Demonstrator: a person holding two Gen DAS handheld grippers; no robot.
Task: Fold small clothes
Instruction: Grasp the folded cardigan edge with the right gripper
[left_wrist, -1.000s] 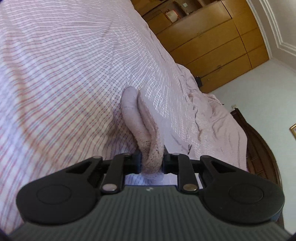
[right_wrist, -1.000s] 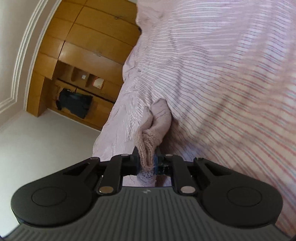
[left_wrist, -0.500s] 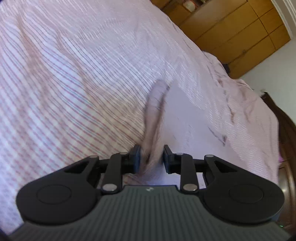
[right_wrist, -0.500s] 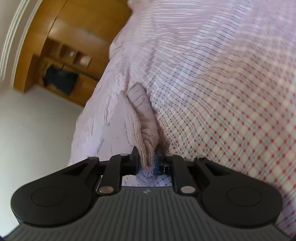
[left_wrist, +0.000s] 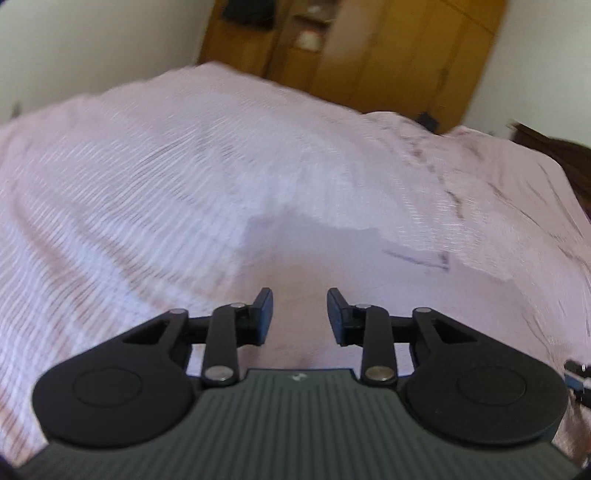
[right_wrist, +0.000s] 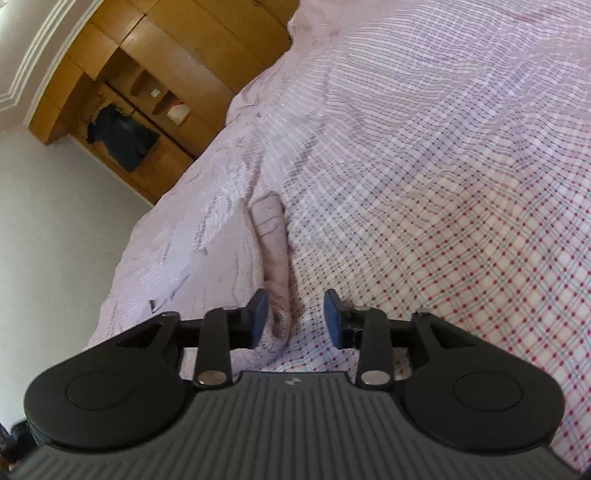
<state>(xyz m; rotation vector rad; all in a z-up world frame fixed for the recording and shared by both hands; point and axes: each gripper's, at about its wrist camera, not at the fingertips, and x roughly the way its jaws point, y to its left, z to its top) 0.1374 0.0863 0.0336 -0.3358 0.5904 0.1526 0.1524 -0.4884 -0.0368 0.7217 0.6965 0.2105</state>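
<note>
Now both grippers let go, and the pale pink knitted sock lies on the pink checked bedsheet

Right gripper has just been opening its jaws: they stand moderately apart, the sock's ribbed cuff between them, close against the left pad and not pinched. Left gripper has just been opening too, jaws parted with nothing between them, only blurred sheet ahead; the sock does not show in that view. To finish this release well, I'd say draw the right gripper straight back along the sock so the near pad doesn't snag the knit and undo the fold. Long axis runs directly away from the right gripper, cuff nearest, rounded end pointing toward the wooden wardrobe
</note>
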